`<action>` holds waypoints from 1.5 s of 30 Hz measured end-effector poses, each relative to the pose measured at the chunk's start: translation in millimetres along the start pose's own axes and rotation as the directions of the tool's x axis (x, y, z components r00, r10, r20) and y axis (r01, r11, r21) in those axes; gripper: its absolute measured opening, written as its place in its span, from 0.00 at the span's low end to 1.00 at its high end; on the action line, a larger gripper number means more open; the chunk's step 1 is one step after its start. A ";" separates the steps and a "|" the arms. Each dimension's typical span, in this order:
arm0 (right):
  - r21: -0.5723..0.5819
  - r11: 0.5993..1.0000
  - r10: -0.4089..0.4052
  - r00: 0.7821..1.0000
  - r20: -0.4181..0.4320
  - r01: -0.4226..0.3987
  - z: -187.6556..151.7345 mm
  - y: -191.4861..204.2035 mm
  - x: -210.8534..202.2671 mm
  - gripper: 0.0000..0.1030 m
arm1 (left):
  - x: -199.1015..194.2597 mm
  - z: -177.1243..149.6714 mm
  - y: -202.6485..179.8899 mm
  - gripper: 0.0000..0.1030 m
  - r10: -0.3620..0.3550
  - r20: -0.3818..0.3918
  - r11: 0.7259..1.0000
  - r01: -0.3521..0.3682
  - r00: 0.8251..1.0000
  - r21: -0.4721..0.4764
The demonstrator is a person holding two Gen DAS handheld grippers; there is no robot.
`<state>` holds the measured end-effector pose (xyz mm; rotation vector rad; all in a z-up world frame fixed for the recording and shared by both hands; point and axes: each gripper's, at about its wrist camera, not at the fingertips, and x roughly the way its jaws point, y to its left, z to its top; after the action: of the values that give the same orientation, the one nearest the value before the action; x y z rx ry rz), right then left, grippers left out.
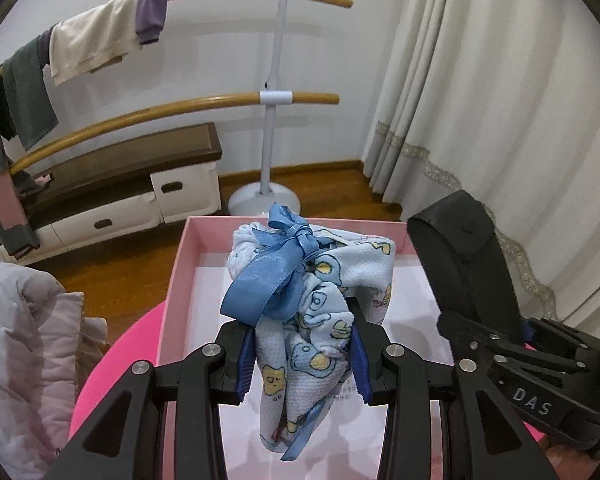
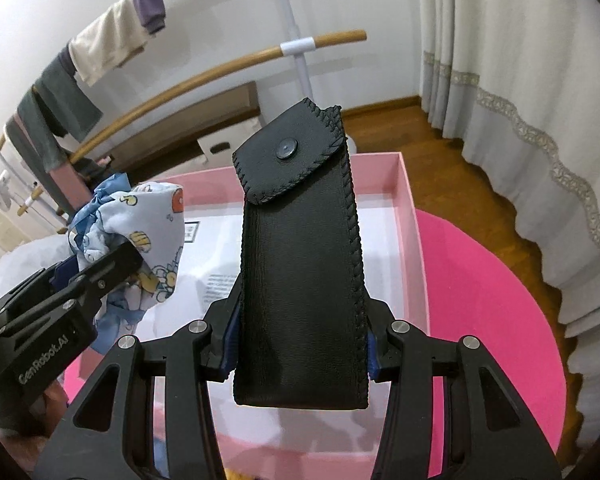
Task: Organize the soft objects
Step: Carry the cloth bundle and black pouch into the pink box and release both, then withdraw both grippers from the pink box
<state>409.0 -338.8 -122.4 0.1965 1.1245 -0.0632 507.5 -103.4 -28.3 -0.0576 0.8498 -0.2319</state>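
the left gripper (image 1: 302,356) has its jaws clamped on a ribbon-tied blue cloth bundle (image 1: 320,292), the right gripper (image 2: 300,344) on a black leather pouch (image 2: 300,260), long axis pointing away. both hang above the pink box (image 2: 406,184); the drop is straight down, bundle toward its left edge.

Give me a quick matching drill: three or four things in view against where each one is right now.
1. blue patterned cloth bundle
2. black leather pouch
3. pink box
4. cream garment

a. over the top wooden rail
b. clamped in the right tool
c. on the pink round table
d. clamped in the left tool

Pairs: 1-d, 2-b, 3-c, 4-a
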 end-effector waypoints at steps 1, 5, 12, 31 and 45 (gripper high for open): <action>0.000 1.000 -0.004 1.000 -0.008 0.004 2.2 -0.7 4.6 0.43 | 4.7 5.7 -2.1 0.36 0.003 -0.008 1.000 -0.003 1.000 0.002; -0.002 1.000 -0.018 0.999 -0.035 0.018 7.5 -3.2 18.7 0.44 | 21.1 18.4 -4.4 0.39 0.008 -0.040 1.000 -0.008 0.999 0.004; 0.014 0.999 -0.031 0.999 -0.024 0.032 9.0 -6.8 17.3 0.89 | 15.2 34.4 -3.3 0.68 0.033 -0.024 0.999 -0.033 0.999 -0.009; 0.020 0.998 -0.055 0.979 0.197 0.052 -23.9 14.1 -109.7 1.00 | -154.9 -42.2 -2.9 1.00 0.091 0.253 0.996 -0.092 0.963 -0.010; -0.019 0.998 -0.054 0.909 0.413 0.067 -94.7 49.1 -230.3 1.00 | -266.8 -154.3 1.2 1.00 0.094 0.366 0.996 -0.091 0.926 -0.027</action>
<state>232.6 -283.9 51.7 0.1114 0.7068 -0.1355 222.1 -35.5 66.4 -0.0670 0.4778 -0.1223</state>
